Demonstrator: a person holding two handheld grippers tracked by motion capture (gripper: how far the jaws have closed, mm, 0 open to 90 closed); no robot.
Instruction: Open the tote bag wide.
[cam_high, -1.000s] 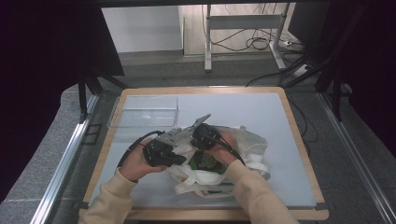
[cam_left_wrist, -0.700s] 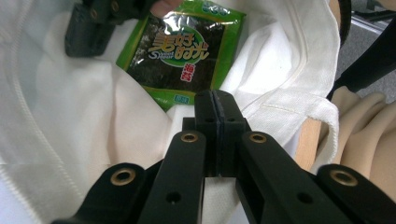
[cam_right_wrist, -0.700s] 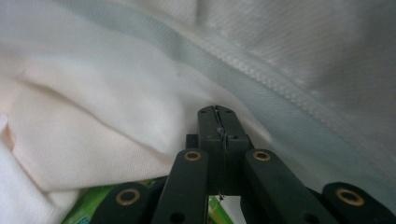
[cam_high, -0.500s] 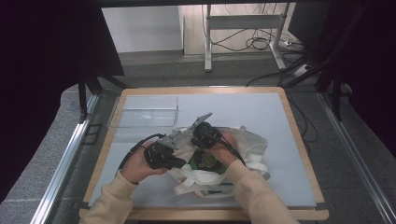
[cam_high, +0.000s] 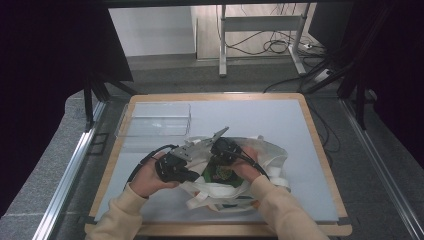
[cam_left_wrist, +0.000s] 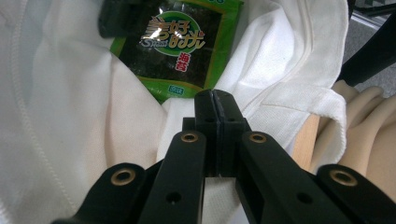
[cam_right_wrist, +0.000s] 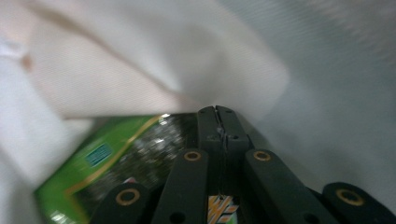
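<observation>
Pale grey matting covers my table (cam_high: 280, 120), framed by a wooden rim, with dark floor and cables past its 12 o'clock edge. My 2 hands come in from 6 o'clock and meet over a white cloth bag (cam_high: 270, 152) lying a little right of centre, toward the near edge. Its straps trail toward 6 o'clock, close to the wooden rim.

My left gripper (cam_high: 194, 176) sits at the bag's 9 o'clock side. In the left gripper view its jaws are pressed fully together, pinching a fold of the white cloth (cam_left_wrist: 275, 70). Just beyond the tips, toward 12 o'clock, a green seaweed snack packet (cam_left_wrist: 180, 44) lies in the bag's mouth.

My right gripper (cam_right_wrist: 215, 109) reaches into the bag from 3 o'clock. Its jaws are closed too, tips against the packet's edge and the white fabric; I cannot tell whether they actually pinch the packet.

At 10 o'clock a clear plastic box (cam_high: 155, 119) stands well apart from the bag. Bare mat lies open from 12 to 3 o'clock.
</observation>
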